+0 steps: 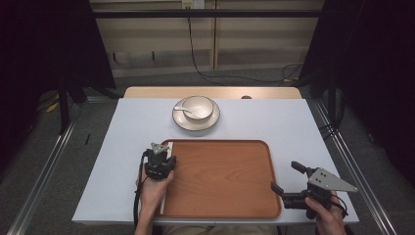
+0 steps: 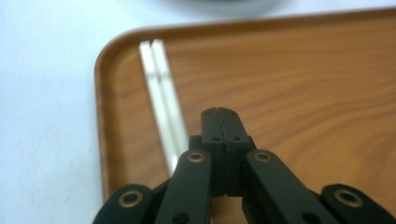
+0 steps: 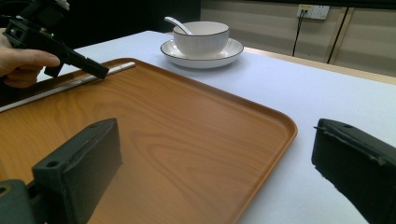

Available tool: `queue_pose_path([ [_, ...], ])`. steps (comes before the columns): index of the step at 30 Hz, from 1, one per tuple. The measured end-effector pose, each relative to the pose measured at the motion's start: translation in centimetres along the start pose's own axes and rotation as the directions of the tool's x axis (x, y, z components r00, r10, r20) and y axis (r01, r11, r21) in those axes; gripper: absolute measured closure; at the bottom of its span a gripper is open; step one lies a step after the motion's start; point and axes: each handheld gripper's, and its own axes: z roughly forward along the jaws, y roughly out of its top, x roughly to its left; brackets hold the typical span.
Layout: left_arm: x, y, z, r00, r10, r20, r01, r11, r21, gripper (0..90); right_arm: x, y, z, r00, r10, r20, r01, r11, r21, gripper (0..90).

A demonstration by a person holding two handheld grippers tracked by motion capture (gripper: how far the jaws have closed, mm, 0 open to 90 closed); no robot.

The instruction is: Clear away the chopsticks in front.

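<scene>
Over tray (image 1: 220,181) left edge: left tool (image 1: 165,152) closed, beside chopsticks (image 2: 163,100).

A pair of white chopsticks (image 1: 167,166) lies along the left edge inside a wooden rectangular tray (image 1: 220,196); behind the tray, a white bowl (image 1: 198,106) sits on a round plate (image 1: 182,122).

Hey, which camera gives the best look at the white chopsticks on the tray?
The left gripper view: the chopsticks lie close up, side by side along the tray's left rim. The high view shows a thin sliver beside the left claw; the right gripper view shows them distant, at a low angle.
</scene>
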Motion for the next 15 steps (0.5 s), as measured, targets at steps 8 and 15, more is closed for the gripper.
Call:
queue_pose_path([
  [8,0.0,0.5,-0.3,0.9973,0.004,0.074,0.004,0.9939,-0.111,53.1,0.1,0.0,0.0,1.0000,-0.002,0.003,0.002,1.000,0.002,1.3],
  [15,0.7,0.8,0.0,0.9955,0.062,0.072,-0.049,0.9841,-0.170,20.8,0.1,0.0,0.0,1.0000,0.003,-0.003,-0.003,1.000,0.004,1.3],
])
